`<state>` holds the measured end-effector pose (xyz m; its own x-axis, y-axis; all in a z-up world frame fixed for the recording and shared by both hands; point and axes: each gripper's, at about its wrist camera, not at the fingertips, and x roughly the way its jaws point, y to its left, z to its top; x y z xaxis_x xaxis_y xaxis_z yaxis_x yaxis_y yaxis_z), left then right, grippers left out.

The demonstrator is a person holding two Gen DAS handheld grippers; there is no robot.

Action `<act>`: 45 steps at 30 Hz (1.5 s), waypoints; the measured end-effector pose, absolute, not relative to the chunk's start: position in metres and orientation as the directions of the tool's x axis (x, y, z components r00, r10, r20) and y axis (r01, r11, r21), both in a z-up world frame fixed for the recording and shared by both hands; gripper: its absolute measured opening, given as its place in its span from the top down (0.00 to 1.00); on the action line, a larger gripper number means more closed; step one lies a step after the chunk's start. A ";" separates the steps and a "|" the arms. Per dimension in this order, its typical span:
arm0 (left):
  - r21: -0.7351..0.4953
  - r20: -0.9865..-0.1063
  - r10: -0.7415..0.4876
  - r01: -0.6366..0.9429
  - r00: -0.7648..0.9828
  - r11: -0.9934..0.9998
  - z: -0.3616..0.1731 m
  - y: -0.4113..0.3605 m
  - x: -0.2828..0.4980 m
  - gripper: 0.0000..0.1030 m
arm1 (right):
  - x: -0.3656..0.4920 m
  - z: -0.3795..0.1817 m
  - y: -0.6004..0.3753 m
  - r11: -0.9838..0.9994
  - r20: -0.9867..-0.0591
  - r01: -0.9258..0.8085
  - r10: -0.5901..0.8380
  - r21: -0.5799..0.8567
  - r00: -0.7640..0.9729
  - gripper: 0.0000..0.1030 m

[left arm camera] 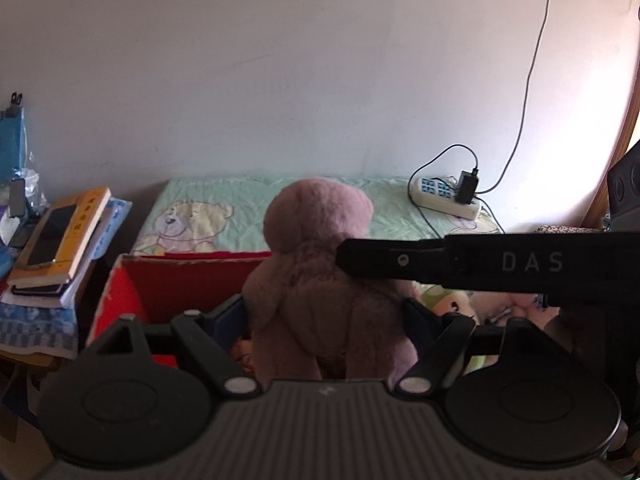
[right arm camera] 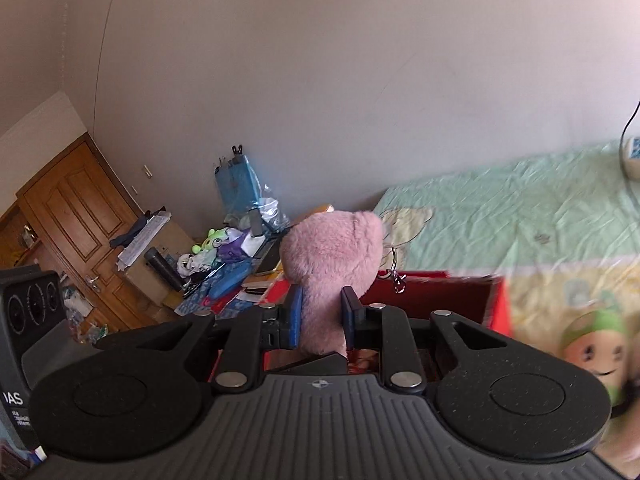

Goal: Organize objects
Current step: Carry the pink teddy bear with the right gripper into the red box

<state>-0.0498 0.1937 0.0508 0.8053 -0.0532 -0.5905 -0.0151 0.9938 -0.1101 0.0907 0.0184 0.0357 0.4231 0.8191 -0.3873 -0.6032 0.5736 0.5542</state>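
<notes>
1. The left gripper (left arm camera: 326, 316), nearest the lens at bottom centre of its view, has its jaws clamped on the body of the pink plush toy (left arm camera: 320, 272).
2. The right gripper (right arm camera: 322, 316) pinches the same plush toy (right arm camera: 332, 252), its jaws nearly closed.
3. The toy hangs at frame centre above the red box (left arm camera: 160, 284).
4. The green bedsheet (left arm camera: 224, 200) lies behind.
5. A power strip (left arm camera: 444, 196) rests at right of centre.

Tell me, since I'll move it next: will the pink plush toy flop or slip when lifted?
The pink plush toy probably sags; both grippers, left and right, dent its fur. Likely light. Slipping seems unlikely.
</notes>
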 end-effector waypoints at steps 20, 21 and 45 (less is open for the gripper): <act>-0.032 -0.755 0.034 -0.088 0.655 0.996 -0.013 0.284 -0.031 0.23 | 0.107 -0.035 0.110 0.598 -0.531 -0.316 0.801 0.736 0.276 0.78; -0.033 -0.762 0.033 -0.090 0.647 0.995 -0.015 0.285 -0.030 0.23 | 0.107 -0.037 0.112 0.606 -0.542 -0.309 0.795 0.733 0.272 0.78; 0.111 -0.785 0.153 -0.106 0.600 0.988 -0.027 0.268 -0.020 0.24 | 0.112 -0.047 0.129 0.656 -0.628 -0.355 0.750 0.666 0.207 0.70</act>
